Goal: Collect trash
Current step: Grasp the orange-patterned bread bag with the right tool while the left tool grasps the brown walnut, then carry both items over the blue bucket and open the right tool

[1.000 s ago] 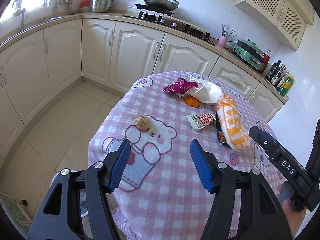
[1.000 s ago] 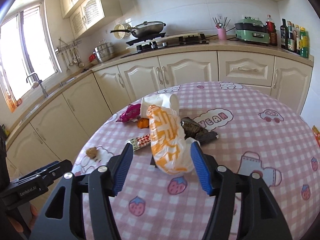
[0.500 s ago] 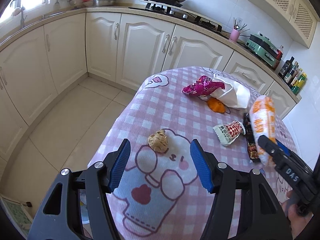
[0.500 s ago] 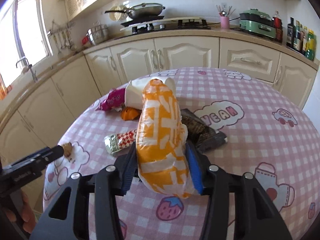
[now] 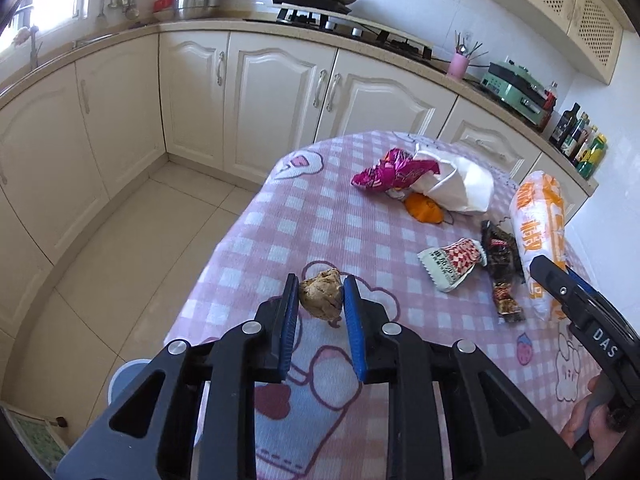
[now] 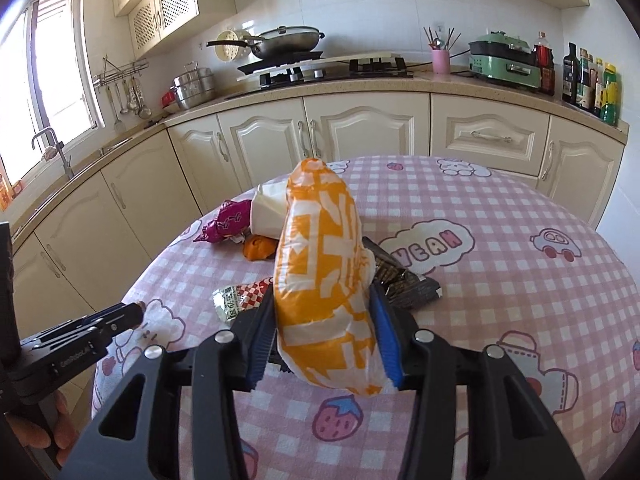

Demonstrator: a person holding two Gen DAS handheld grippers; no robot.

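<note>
Two tools working one checked bench [image 5: 320,216]: left tool [image 5: 320,296] closing its blue pads on both sides of a brown crumpled lump [image 5: 321,295] near the bench edge; right tool [image 6: 324,316] clamping an orange-and-white bag [image 6: 324,276], tilting up over wrappers [image 6: 240,296] at the middle.

Bright window daylight, sharp, fisheye-warped edges

Tablecloth [image 6: 520,240] open from 12 to 3 o'clock of the orange bag [image 6: 324,280]; wrappers [image 6: 240,296] crowd 9 to 11.
</note>
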